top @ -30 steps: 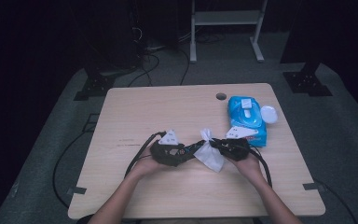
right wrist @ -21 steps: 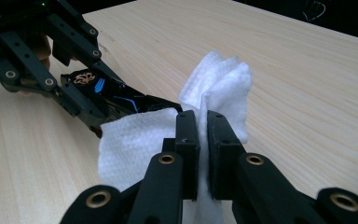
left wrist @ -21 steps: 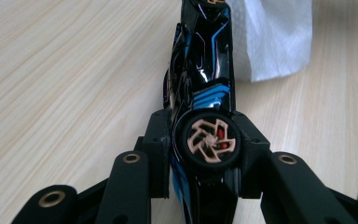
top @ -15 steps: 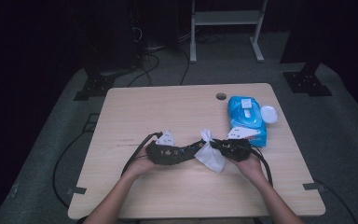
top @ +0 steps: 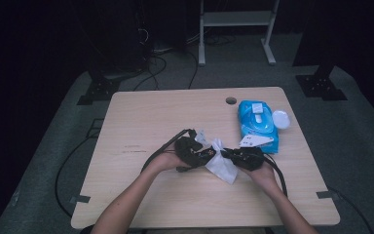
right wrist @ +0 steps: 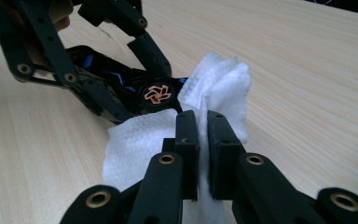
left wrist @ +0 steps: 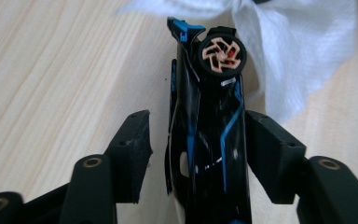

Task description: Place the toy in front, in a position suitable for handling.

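Left gripper view gives me the glossy black toy car with blue stripes point(left wrist: 209, 140) lying lengthwise between my left gripper point(left wrist: 196, 154) pads — one pad touches its side, the other stands off, jaws just eased wider. Right beside the car's orange-spoked wheel point(left wrist: 222, 54), my right gripper point(right wrist: 203, 140) pinches the white crumpled tissue wipe point(right wrist: 223, 88) — narrow, clamped on it.

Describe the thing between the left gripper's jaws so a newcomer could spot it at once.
On the wooden table, left of the white wipe, the left gripper has a toy car between its jaws. It is glossy black with blue stripes and an orange-spoked wheel.
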The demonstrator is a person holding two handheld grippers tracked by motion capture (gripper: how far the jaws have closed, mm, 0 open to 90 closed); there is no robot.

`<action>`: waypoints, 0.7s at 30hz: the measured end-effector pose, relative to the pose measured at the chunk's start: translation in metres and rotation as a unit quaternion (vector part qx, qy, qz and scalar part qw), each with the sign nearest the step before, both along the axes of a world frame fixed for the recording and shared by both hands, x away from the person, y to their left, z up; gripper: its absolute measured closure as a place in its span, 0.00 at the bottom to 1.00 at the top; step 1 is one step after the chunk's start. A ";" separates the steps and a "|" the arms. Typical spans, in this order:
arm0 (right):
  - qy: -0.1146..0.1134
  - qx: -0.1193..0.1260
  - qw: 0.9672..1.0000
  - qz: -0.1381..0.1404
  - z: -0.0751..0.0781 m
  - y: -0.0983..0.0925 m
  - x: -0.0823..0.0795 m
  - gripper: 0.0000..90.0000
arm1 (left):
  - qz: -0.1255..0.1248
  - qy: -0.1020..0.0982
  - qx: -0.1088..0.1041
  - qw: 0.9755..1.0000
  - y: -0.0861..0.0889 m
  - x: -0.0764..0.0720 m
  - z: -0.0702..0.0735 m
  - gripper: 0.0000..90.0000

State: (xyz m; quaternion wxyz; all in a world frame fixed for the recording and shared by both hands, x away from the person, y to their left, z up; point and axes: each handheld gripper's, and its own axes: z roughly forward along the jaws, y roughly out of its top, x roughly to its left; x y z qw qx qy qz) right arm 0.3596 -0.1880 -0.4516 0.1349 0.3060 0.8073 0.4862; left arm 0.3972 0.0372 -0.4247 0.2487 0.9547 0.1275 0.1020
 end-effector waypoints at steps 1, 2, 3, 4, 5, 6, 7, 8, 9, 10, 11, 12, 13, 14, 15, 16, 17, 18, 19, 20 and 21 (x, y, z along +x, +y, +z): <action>0.002 -0.001 1.000 0.001 -0.001 0.001 0.001 0.93 | 0.000 0.000 0.000 1.000 0.000 0.000 0.000 0.54; 0.004 0.001 1.000 0.001 -0.002 0.002 0.002 0.93 | -0.005 0.001 0.016 1.000 -0.008 0.001 0.000 0.55; 0.007 0.004 1.000 0.000 -0.003 0.002 0.003 0.93 | -0.005 0.001 0.016 1.000 -0.008 0.001 0.000 0.59; 0.010 0.007 1.000 0.000 -0.005 0.002 0.005 0.93 | -0.010 -0.003 0.036 0.999 -0.015 0.000 -0.002 0.62; 0.010 0.007 1.000 0.000 -0.005 0.002 0.005 0.93 | -0.010 -0.003 0.036 0.999 -0.015 0.000 -0.002 0.62; 0.018 0.011 1.000 -0.003 -0.007 0.003 0.007 0.93 | -0.009 -0.001 0.039 0.999 -0.018 0.001 -0.002 0.62; 0.018 0.011 1.000 -0.003 -0.007 0.003 0.007 0.93 | -0.010 0.000 0.039 0.999 -0.019 0.001 -0.001 0.62; 0.021 0.014 1.000 -0.004 -0.008 0.003 0.008 0.93 | -0.009 -0.001 0.027 1.000 -0.018 0.001 0.000 0.63; 0.023 0.019 1.000 -0.008 -0.008 0.003 0.009 0.93 | -0.012 -0.001 0.021 1.000 -0.017 0.001 0.002 0.64; 0.023 0.025 0.999 -0.009 -0.008 0.002 0.009 0.93 | -0.013 -0.004 0.015 1.000 -0.016 0.001 0.002 0.64; 0.022 0.030 0.999 -0.008 -0.007 0.001 0.010 0.93 | -0.013 -0.007 0.010 1.000 -0.014 0.000 0.002 0.64; 0.023 0.032 0.999 -0.009 -0.006 0.001 0.010 0.93 | -0.012 -0.008 -0.001 1.000 -0.012 -0.001 0.002 0.64; 0.023 0.031 0.999 -0.012 -0.005 0.001 0.009 0.93 | -0.013 -0.010 -0.010 1.000 -0.009 -0.003 0.003 0.64; 0.021 0.030 0.999 -0.012 -0.004 0.002 0.009 0.93 | -0.015 -0.012 -0.022 1.000 -0.007 -0.005 0.004 0.64; 0.015 0.046 0.999 -0.011 0.000 0.003 0.006 0.93 | -0.017 -0.017 -0.035 0.999 -0.004 -0.007 0.005 0.64; 0.015 0.046 0.999 -0.011 0.000 0.003 0.006 0.93 | -0.017 -0.018 -0.046 0.999 -0.002 -0.008 0.006 0.64; 0.003 0.059 0.998 -0.006 0.010 0.004 0.002 0.93 | -0.016 -0.028 -0.072 0.997 0.004 -0.012 0.009 0.64; 0.003 0.059 0.998 -0.006 0.010 0.004 0.002 0.93 | -0.016 -0.028 -0.072 0.997 0.004 -0.012 0.009 0.64; -0.002 0.063 0.998 -0.002 0.014 0.005 0.001 0.93 | -0.018 -0.034 -0.084 0.996 0.007 -0.015 0.012 0.64; -0.008 0.076 0.997 0.005 0.021 0.007 -0.001 0.93 | -0.016 -0.037 -0.093 0.995 0.009 -0.017 0.014 0.64; -0.020 0.090 0.996 0.015 0.030 0.011 -0.005 0.93 | -0.016 -0.045 -0.111 0.993 0.014 -0.021 0.017 0.64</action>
